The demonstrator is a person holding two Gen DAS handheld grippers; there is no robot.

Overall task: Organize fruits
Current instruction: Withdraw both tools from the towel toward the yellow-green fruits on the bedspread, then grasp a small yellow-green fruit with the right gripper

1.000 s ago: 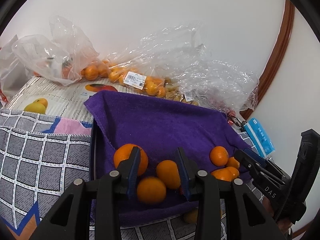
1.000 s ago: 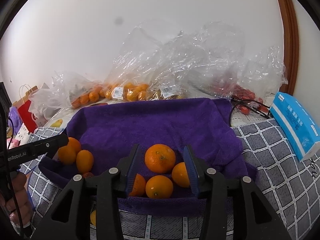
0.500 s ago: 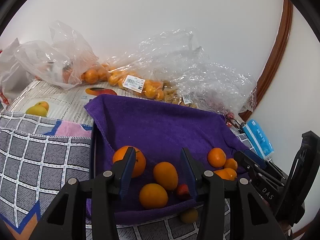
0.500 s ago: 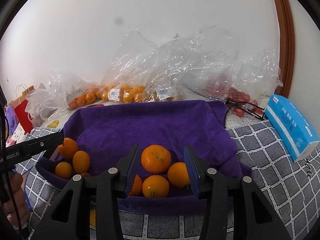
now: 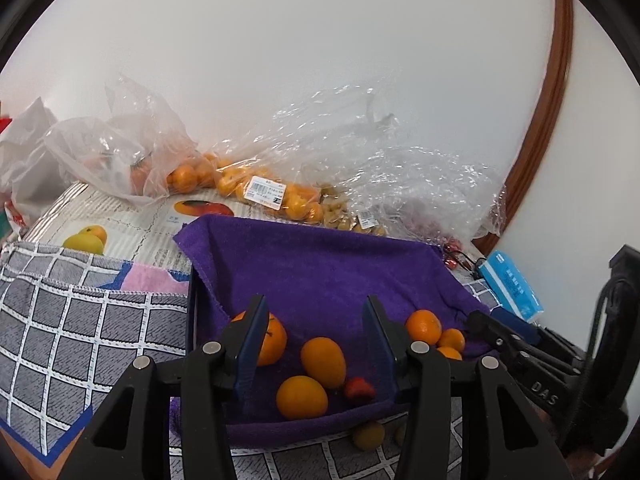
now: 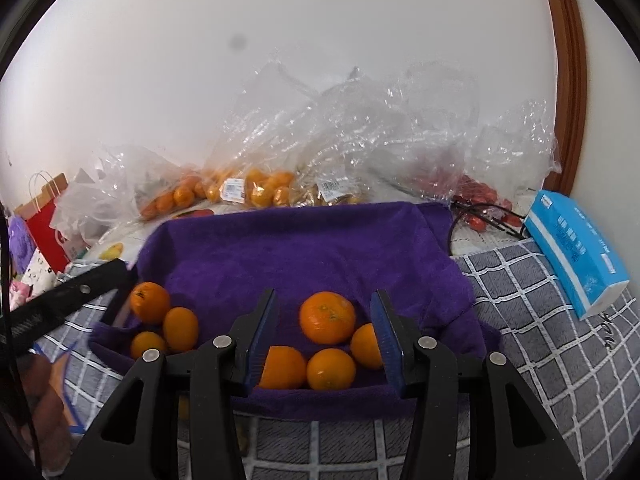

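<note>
A purple towel [image 5: 320, 272] lines a dark tray. My left gripper [image 5: 314, 304] hovers over its near left corner, jaws apart with no pad touching fruit. Beyond its fingers lie a large orange [image 5: 274, 340], an oval orange [image 5: 323, 362], a round orange [image 5: 302, 397] and a small red fruit [image 5: 360, 390]. My right gripper [image 6: 324, 294] hangs above the near right corner; its jaws are opening and grip nothing. Below it sit a big orange [image 6: 327, 317] and three smaller oranges [image 6: 331, 368]. The left cluster [image 6: 180, 328] also shows in the right wrist view.
Clear plastic bags of oranges [image 5: 264, 192] and other fruit crowd the back by the wall. A blue tissue pack [image 6: 576, 248] lies right of the tray on the checked grey cloth [image 6: 540, 320]. A small yellowish fruit [image 5: 368, 436] sits off the towel's front edge. A black cable [image 6: 480, 216] runs behind.
Both pairs of jaws have spread a little wider. The right gripper has lifted slightly from its oranges. A small red fruit now shows between the left fingers.
</note>
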